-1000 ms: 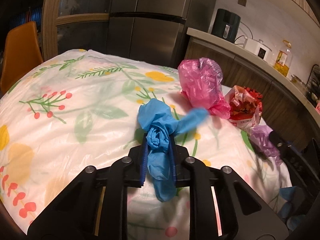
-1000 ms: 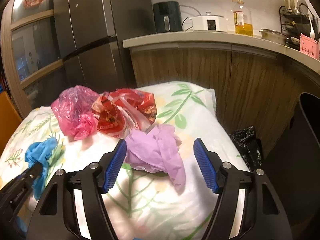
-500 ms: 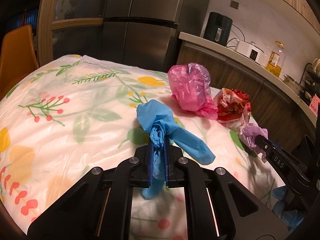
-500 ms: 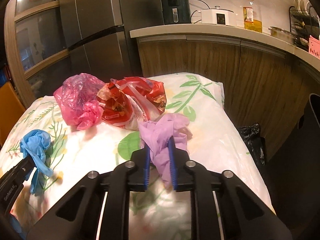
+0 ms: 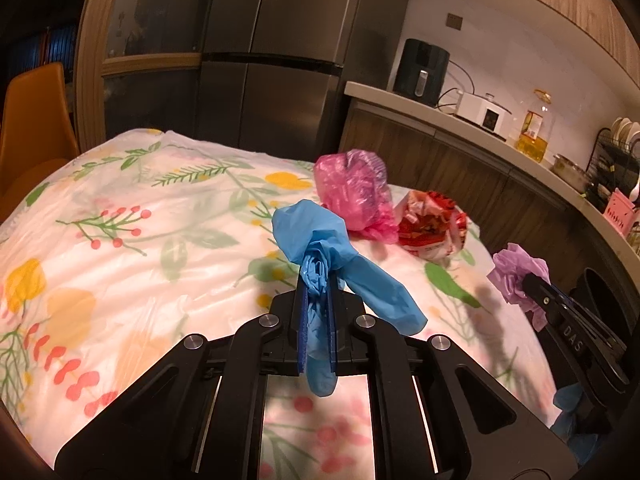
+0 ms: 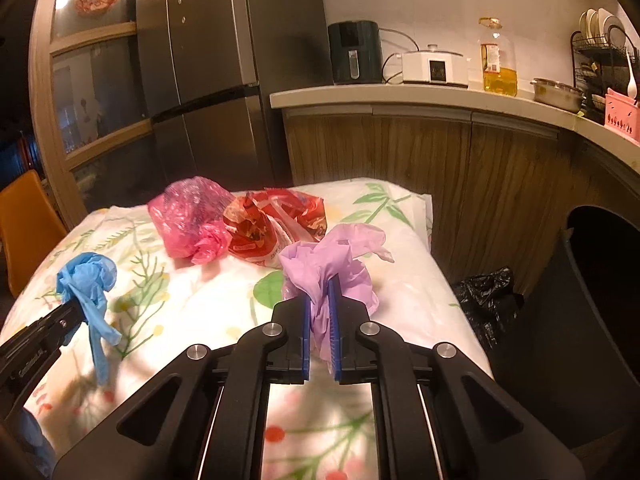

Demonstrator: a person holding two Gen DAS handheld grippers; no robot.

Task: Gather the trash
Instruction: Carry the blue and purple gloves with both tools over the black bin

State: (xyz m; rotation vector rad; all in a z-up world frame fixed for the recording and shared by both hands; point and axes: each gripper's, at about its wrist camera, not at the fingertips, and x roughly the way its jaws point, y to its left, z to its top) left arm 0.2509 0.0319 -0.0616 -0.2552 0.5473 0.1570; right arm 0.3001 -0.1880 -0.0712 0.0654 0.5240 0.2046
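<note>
A crumpled blue glove [image 5: 308,228] hangs clear of the floral tablecloth [image 5: 120,220], and my left gripper [image 5: 316,280] is shut on it. My right gripper [image 6: 322,284] has its jaws closing, with the pads pressing on a bunched purple glove [image 6: 320,256] raised above the cloth. Each wrist view shows the other gripper at its edge: the purple glove [image 5: 518,272] to the right, the blue glove [image 6: 86,274] to the left. A pink plastic bag [image 6: 188,212] and a red wrapper [image 6: 272,220] lie side by side on the table beyond both gloves.
A tall black bin [image 6: 592,300] stands open beside the table's right edge, with a black bag [image 6: 488,300] on the floor next to it. Behind are wooden cabinets under a counter [image 6: 400,92] and a steel fridge. An orange chair [image 5: 36,112] stands at the left.
The right gripper's jaws went from wide open around the purple glove to closed on it. Both gloves have lifted off the cloth, and both grippers have risen and drawn back.
</note>
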